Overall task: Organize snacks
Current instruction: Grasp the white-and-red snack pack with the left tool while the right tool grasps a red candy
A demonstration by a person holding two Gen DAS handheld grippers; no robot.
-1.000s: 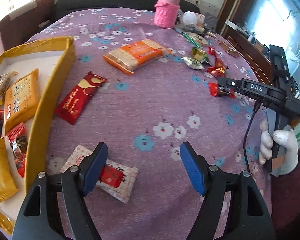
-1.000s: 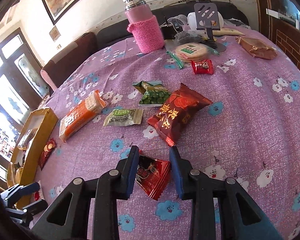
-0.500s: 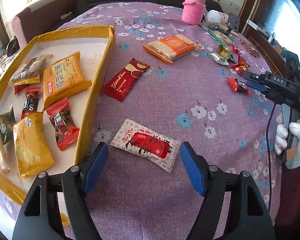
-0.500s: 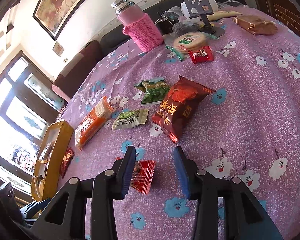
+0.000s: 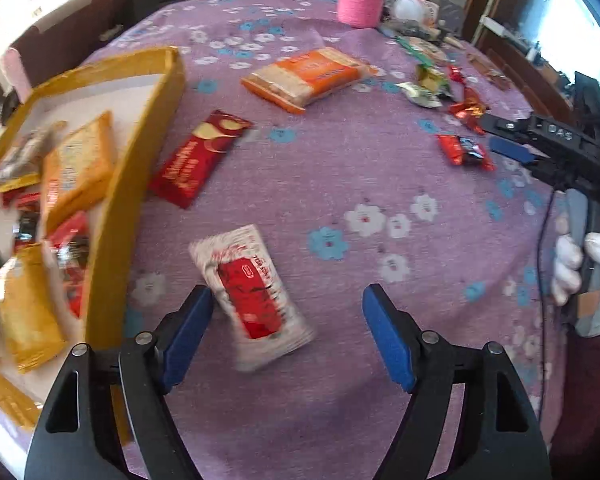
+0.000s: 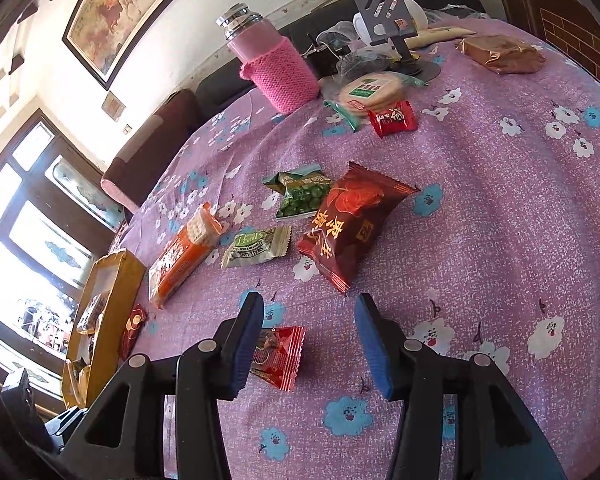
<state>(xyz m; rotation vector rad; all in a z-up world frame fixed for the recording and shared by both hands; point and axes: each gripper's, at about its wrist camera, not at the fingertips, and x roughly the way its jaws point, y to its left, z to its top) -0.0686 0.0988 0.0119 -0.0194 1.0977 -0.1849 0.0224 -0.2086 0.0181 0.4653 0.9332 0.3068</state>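
Note:
My left gripper (image 5: 288,308) is open above a white and red snack packet (image 5: 252,292) that lies flat on the purple cloth, nearer its left finger. A yellow tray (image 5: 116,216) with several snacks sits to the left. My right gripper (image 6: 308,328) is open and empty; a small red candy packet (image 6: 278,354) lies on the cloth beside its left finger. The right gripper (image 5: 512,148) also shows in the left wrist view beside that red packet (image 5: 462,152).
On the cloth lie a dark red bar (image 5: 198,158), an orange cracker pack (image 5: 308,74), a dark red bag (image 6: 350,224), green pea packets (image 6: 300,196) and a pale green packet (image 6: 256,246). A pink-sleeved flask (image 6: 272,66) and a phone stand (image 6: 392,32) stand at the far edge.
The right gripper opened and let go of the small red candy packet, which now lies on the cloth. The left gripper swung so the white and red packet sits between its fingers.

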